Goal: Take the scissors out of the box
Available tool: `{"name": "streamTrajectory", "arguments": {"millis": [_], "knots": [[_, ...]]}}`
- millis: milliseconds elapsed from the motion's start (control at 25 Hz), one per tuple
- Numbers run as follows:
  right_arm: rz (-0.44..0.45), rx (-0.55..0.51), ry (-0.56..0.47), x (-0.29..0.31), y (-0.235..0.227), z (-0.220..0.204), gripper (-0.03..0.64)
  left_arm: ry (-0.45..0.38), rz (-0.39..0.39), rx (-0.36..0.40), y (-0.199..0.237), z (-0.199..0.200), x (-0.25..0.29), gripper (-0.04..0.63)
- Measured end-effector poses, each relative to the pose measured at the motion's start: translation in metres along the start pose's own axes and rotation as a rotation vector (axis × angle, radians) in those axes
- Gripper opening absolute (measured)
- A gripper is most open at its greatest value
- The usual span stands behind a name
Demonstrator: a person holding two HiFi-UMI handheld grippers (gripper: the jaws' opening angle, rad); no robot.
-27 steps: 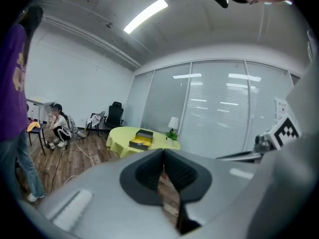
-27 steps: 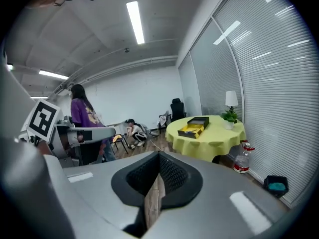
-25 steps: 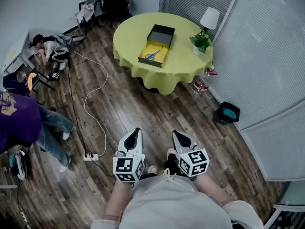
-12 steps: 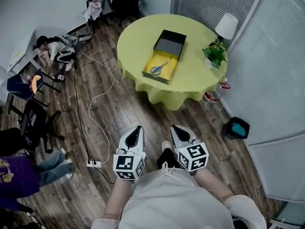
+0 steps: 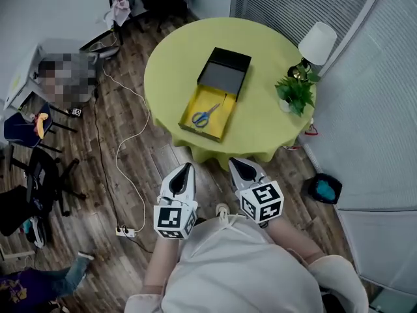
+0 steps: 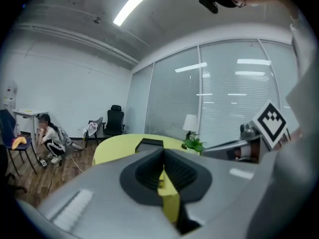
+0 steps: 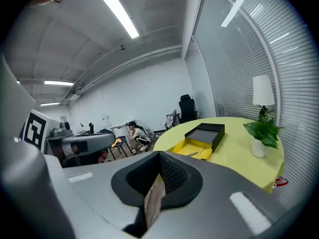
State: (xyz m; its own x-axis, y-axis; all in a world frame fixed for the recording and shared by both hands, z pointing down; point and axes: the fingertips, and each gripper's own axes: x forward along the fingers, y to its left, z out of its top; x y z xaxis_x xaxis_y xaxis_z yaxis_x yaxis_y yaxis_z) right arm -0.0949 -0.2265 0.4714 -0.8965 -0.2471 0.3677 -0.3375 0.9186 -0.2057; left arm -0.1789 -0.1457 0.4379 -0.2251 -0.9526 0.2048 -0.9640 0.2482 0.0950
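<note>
An open box (image 5: 210,105) with a yellow inside and a black lid lies on the round table (image 5: 171,57) under a yellow-green cloth. Blue-handled scissors (image 5: 205,117) rest in the yellow half. My left gripper (image 5: 187,167) and right gripper (image 5: 232,162) hang side by side over the wooden floor, just short of the table's near edge, both shut with nothing in them. The left gripper view shows its closed jaws (image 6: 162,151) with the black lid (image 6: 149,143) beyond. From the right gripper (image 7: 160,156) the box (image 7: 198,139) shows ahead on the table.
A white lamp (image 5: 317,42) and a potted plant (image 5: 296,94) stand at the table's right side. A white cable runs to a power strip (image 5: 125,231) on the floor at left. Chairs and a crouched person (image 5: 65,74) are far left; a teal bin (image 5: 324,189) sits by the glass wall.
The table and box have come closer in the head view, and both grippers now reach near its edge. The person in purple at the lower left has slipped almost out of view.
</note>
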Motion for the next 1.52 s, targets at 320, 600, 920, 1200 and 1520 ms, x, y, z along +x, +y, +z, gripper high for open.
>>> {"name": "streamTrajectory", "arguments": {"millis": [320,600,920,1200,1520], "knots": [[-0.037,0.054,0.032,0.066,-0.058,0.007,0.000,0.069,-0.030,-0.017,0.034,-0.012,0.094,0.006],[-0.207,0.130,-0.008,0.110,-0.094,0.027,0.000,0.187,-0.207,-0.037,0.067,-0.018,0.169,0.006],[-0.355,0.232,0.012,0.167,-0.121,0.032,0.000,0.447,-0.389,0.038,0.104,-0.062,0.254,0.006],[-0.448,0.313,0.059,0.200,-0.135,0.015,0.000,0.807,-0.565,0.177,0.100,-0.138,0.293,0.075],[-0.523,0.383,0.089,0.201,-0.150,-0.005,0.000,1.103,-0.578,0.266,0.098,-0.197,0.315,0.147]]}}
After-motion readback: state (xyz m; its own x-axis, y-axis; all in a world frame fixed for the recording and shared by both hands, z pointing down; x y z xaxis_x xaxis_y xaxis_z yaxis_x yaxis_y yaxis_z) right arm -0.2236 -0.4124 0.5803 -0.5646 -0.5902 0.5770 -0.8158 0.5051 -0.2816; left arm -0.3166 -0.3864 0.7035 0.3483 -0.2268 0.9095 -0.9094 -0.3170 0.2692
